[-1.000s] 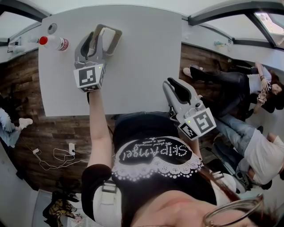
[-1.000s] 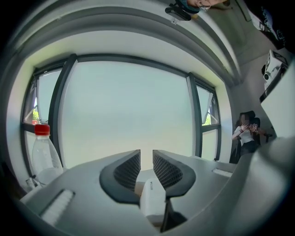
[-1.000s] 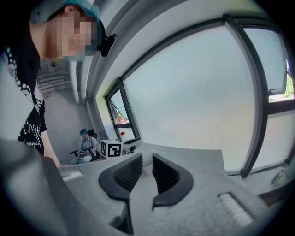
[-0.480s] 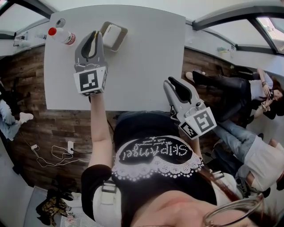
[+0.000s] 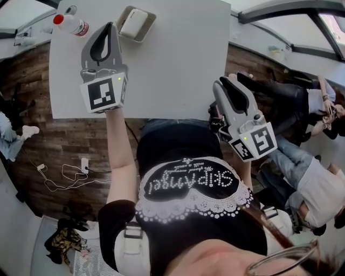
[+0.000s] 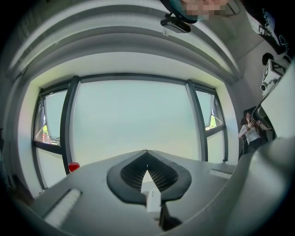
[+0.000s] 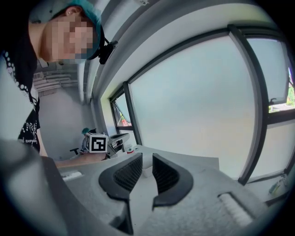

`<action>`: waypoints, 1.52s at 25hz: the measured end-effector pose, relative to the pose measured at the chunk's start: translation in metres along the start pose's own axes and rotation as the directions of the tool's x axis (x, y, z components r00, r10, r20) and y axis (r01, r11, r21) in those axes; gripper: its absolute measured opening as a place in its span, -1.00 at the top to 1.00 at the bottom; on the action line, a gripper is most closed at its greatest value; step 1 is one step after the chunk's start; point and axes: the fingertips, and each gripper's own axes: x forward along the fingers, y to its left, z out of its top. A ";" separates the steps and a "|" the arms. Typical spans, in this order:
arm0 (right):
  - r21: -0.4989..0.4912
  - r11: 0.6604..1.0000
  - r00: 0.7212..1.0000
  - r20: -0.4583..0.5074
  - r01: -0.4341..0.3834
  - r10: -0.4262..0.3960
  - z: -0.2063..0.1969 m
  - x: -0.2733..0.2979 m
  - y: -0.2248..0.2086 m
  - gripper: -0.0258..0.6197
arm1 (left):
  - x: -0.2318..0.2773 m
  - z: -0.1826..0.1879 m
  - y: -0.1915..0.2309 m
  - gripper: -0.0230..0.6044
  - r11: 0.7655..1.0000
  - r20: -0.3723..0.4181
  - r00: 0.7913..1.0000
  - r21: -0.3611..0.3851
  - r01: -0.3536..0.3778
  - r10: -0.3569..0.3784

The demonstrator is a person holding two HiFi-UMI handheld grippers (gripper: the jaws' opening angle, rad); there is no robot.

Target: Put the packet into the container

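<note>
- One desk (image 5: 178, 64), white, carrying one container (image 5: 149, 28) and one bottle (image 5: 70, 24).
- One packet (image 5: 135, 16), white, is lying inside the container, at the far side of the desk. Neither gripper is touching it.
- The container is tan and shallow, with only the one packet in it.
- The bottle has a red cap and is lying on its side at the far left corner, apart from the container.
- Two grippers, one in each hand, each carrying one marker cube.
- Left gripper (image 5: 111, 24) is hovering over the desk, its tips showing just left of the container in the head view.
- Left jaws have just been closing and are now clenched. In the left gripper view (image 6: 146, 152) the tips are meeting, with nothing between them.
- Right gripper (image 5: 222, 81) is hanging at the desk's near right edge, well apart from the container.
- Right jaws are standing released with a narrow gap. The right gripper view (image 7: 146, 156) is showing no thing in that gap.
- Two other people are sitting off the desk's right side, on the wooden floor area.
- One cable (image 5: 64, 180) is lying on the floor at left.
</note>
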 end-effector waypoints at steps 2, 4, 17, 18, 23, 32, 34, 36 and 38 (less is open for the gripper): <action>-0.006 1.000 1.000 0.002 0.007 -0.007 0.000 -0.003 -0.002 0.71 | -0.009 0.012 -0.002 0.93 1.000 0.011 1.000 0.016 -0.011 0.011; -0.005 1.000 1.000 0.004 0.010 -0.009 0.001 -0.006 -0.003 0.71 | -0.020 0.022 -0.008 0.93 0.999 0.019 1.000 0.036 -0.009 0.008; -0.023 0.999 1.000 0.015 0.026 -0.026 0.007 -0.023 -0.016 0.71 | -0.082 0.055 -0.055 0.93 0.997 0.024 0.997 -0.014 0.072 -0.072; -0.029 0.999 1.000 0.015 0.028 -0.028 0.008 -0.023 -0.017 0.71 | -0.085 0.053 -0.058 0.93 0.997 0.017 0.997 -0.026 0.077 -0.076; -0.035 0.999 0.999 0.018 0.035 -0.034 0.008 -0.026 -0.020 0.71 | -0.103 0.049 -0.074 0.93 0.993 -0.008 0.996 -0.076 0.091 -0.092; -0.049 0.999 1.000 -0.008 0.018 -0.018 0.003 -0.030 -0.015 0.71 | -0.128 0.045 -0.102 0.93 0.983 -0.036 0.987 -0.098 0.154 -0.158; -0.045 0.999 1.000 -0.010 0.021 -0.022 0.001 -0.031 -0.016 0.71 | -0.133 0.037 -0.107 0.93 0.981 -0.056 0.985 -0.114 0.159 -0.166; -0.032 0.999 1.000 -0.009 0.026 -0.026 -0.001 -0.034 -0.016 0.76 | -0.138 0.031 -0.111 0.93 0.977 -0.077 0.982 -0.140 0.160 -0.171; -0.024 0.999 1.000 -0.006 0.025 -0.025 -0.001 -0.036 -0.015 0.77 | -0.142 0.026 -0.114 0.93 0.974 -0.092 0.981 -0.165 0.154 -0.171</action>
